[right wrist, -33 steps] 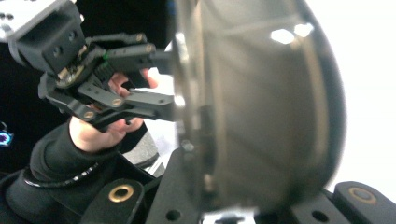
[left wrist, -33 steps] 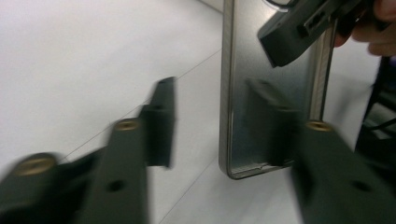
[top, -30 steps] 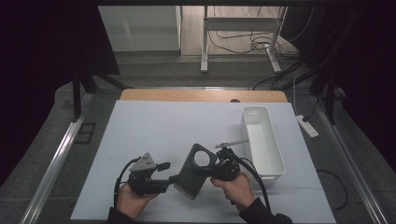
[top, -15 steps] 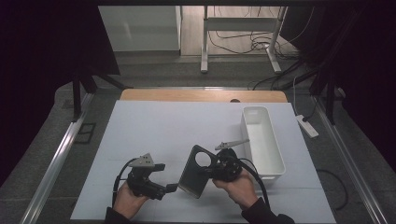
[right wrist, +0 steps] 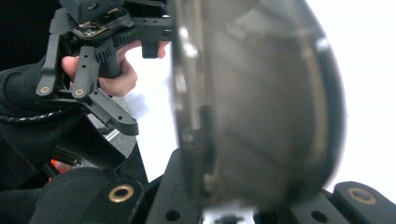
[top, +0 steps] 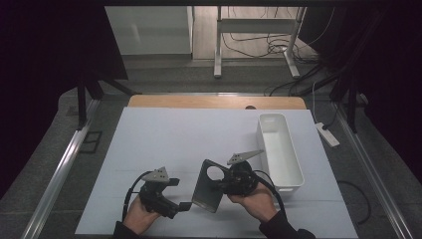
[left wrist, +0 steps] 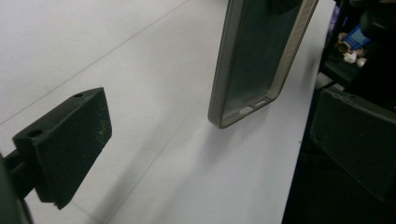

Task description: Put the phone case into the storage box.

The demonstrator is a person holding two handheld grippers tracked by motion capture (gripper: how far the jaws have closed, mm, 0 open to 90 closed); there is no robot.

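phone case: we see a grey phone case (top: 208,185) with a round camera cutout, held upright on its edge near the front of the surface (top: 174,139), lower edge touching or just above it, we can't tell which
right hand-held gripper: our right hand-held gripper (top: 224,184) is clamped on the case's right side; in the right gripper view the case (right wrist: 261,107) sits blurred between the black jaws
left hand-held gripper: our left hand-held gripper (top: 185,205) is just left of the case's lower corner, jaws spread wide and have just been opening; nothing between them
left gripper view: case (left wrist: 254,60) hangs ahead of the jaws, apart from both pads (left wrist: 70,140)
bin: long white bin (top: 278,152) right of the case, near but apart
hands: both hands low at the front edge, left hand (top: 142,215), right hand (top: 256,201)
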